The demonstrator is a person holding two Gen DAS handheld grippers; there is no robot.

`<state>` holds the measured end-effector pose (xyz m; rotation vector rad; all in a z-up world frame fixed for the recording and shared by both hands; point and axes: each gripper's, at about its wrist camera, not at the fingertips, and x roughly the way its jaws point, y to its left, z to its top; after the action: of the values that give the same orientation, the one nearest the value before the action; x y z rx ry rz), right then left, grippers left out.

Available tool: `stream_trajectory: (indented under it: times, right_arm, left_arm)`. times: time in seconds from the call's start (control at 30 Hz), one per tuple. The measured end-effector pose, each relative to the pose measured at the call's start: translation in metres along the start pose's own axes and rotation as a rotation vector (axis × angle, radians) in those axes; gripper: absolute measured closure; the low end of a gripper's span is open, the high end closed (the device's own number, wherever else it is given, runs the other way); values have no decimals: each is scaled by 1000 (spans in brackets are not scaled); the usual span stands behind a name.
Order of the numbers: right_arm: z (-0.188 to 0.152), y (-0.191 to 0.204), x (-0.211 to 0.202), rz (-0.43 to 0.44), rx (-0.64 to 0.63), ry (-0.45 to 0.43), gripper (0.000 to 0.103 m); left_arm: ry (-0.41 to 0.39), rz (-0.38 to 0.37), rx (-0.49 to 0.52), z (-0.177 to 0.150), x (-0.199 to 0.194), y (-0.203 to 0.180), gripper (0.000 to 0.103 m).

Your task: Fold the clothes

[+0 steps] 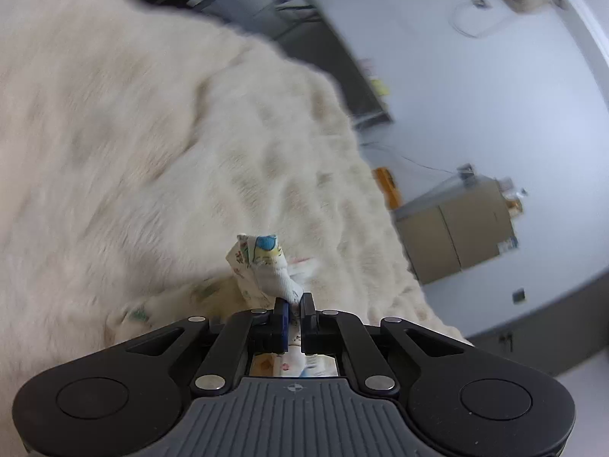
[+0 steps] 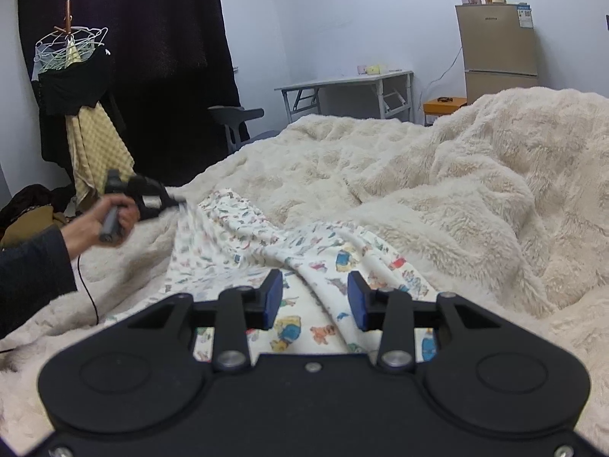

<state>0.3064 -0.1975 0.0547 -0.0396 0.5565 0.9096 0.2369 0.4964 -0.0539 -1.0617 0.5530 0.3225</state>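
Printed garment pinched in closed left claw

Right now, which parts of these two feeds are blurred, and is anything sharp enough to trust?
Left wrist view: blanket and room smeared; left gripper and the pinched printed garment stay sharp. Right wrist view: mostly crisp, with blur only around the hand and the cloth it pulls; straight edges bow from the fisheye lens.

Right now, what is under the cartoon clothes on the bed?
A fluffy cream blanket lies under the printed garment and spreads out all around it. Whatever is beneath the blanket, or tucked under the garment's folds, is covered and cannot be seen.
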Motion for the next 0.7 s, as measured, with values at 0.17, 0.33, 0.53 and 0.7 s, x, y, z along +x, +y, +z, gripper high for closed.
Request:
stream_trajectory:
  times: [0.17, 0.33, 0.53, 0.7]
  right_arm:
    - [8, 0, 3, -1, -23, 11, 66]
    - [26, -7, 15, -6, -68, 37, 58]
    - [36, -27, 48, -2, -90, 119, 50]
    - [25, -52, 62, 50, -10, 172, 55]
  left_arm:
    - [190, 338, 28, -10, 24, 43, 78]
    - [122, 198, 103, -18, 25, -14, 58]
    - [426, -82, -4, -51, 111, -93, 42]
    - [604, -19, 36, -96, 189, -128, 43]
